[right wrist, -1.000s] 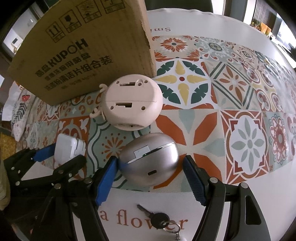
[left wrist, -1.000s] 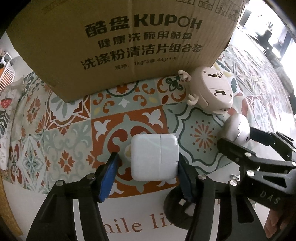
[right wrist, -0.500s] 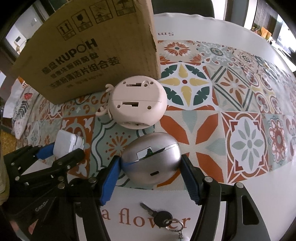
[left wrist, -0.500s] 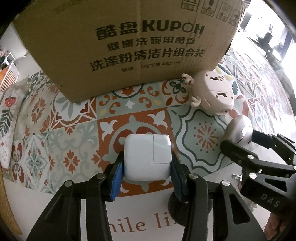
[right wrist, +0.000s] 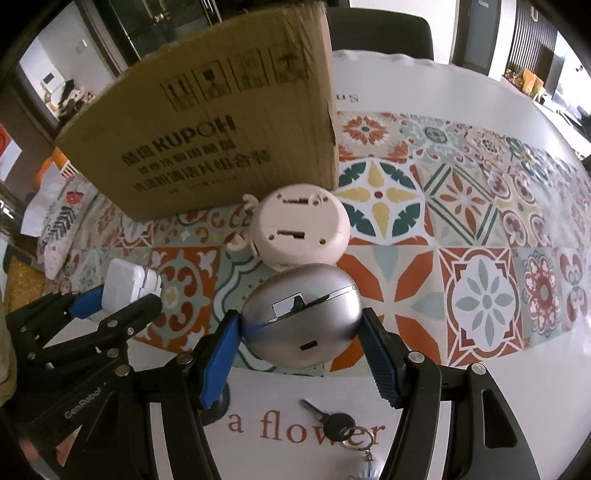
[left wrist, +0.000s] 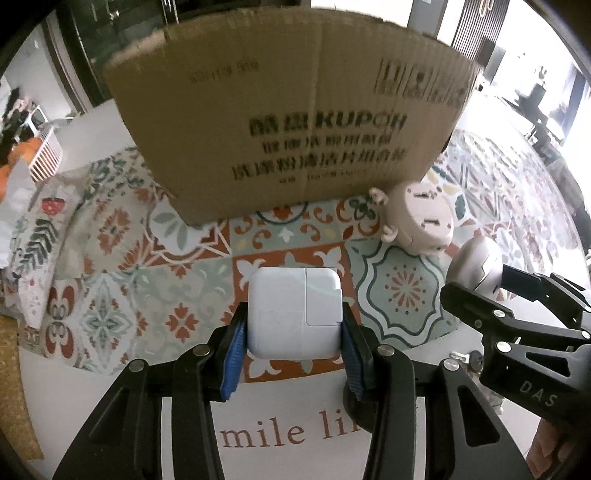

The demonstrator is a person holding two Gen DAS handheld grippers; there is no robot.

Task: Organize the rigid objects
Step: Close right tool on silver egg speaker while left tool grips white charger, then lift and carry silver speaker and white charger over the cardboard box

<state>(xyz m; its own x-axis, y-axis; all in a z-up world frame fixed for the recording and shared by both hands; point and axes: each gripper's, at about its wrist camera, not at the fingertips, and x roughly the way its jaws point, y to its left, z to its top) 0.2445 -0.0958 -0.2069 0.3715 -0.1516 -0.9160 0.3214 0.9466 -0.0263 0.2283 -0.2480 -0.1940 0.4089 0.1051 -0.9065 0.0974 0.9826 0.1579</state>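
Note:
My left gripper (left wrist: 293,334) is shut on a white square power adapter (left wrist: 293,312), held clear of the patterned tablecloth (left wrist: 110,288). In the right wrist view the same adapter (right wrist: 123,286) shows at the left between the blue pads. My right gripper (right wrist: 301,339) is shut on a silver egg-shaped case (right wrist: 301,321), which also hangs above the cloth. From the left wrist view that silver case (left wrist: 478,262) sits at the right. A brown cardboard box (left wrist: 291,129) stands behind both, its open top just out of sight.
A beige round toy (right wrist: 299,229) lies bottom-up against the box's near right corner. A key on a ring (right wrist: 334,421) lies on the white border under my right gripper. A dark chair back (right wrist: 380,33) stands beyond the far table edge.
The left jaws closed on the adapter, the right jaws on the silver case. Both grippers rose with their loads, so the box's upper edge came into view.

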